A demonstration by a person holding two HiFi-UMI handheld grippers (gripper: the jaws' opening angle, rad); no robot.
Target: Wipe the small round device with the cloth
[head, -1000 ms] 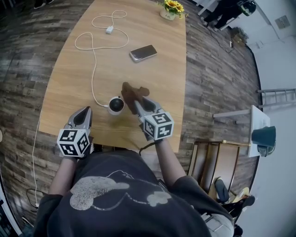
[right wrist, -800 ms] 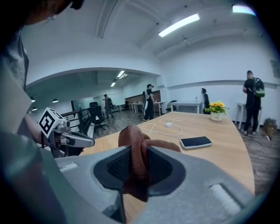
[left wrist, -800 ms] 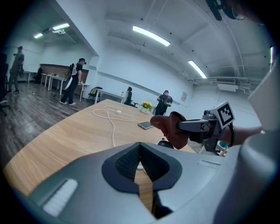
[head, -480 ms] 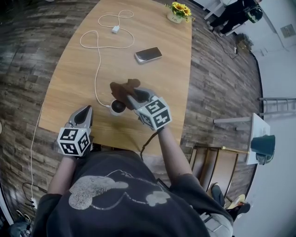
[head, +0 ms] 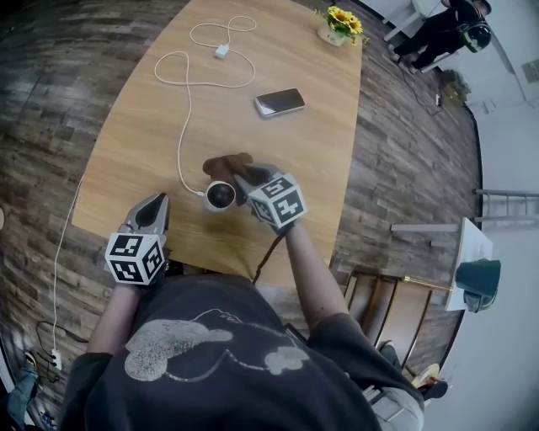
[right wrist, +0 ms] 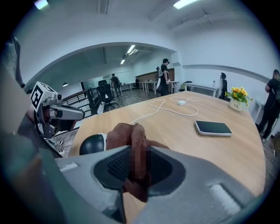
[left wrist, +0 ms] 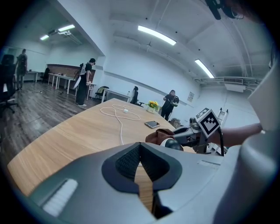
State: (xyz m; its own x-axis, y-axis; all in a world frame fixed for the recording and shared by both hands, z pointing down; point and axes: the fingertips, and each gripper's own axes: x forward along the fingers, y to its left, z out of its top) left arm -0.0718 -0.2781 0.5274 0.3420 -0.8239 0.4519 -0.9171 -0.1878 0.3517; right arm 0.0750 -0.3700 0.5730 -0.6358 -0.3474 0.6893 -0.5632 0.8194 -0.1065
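Observation:
The small round device (head: 221, 196), white with a dark dome, sits on the wooden table (head: 143, 135) near its front edge. A brown cloth (head: 226, 164) lies bunched against the device's far side, and my right gripper (head: 245, 178) is shut on it from the right. In the right gripper view the cloth (right wrist: 127, 135) fills the jaws, with the device (right wrist: 92, 144) just to its left. My left gripper (head: 154, 200) hovers left of the device, jaws together and holding nothing. In the left gripper view the device (left wrist: 171, 144) and cloth (left wrist: 158, 134) lie ahead to the right.
A white cable (head: 187, 109) runs from the device to a plug at the far end. A phone (head: 280, 102) lies in the middle of the table and a flower pot (head: 339, 23) at its far edge. People stand in the room beyond.
My right gripper has carried the cloth leftward, from the device's right side to close against its far side. The left gripper has stayed put.

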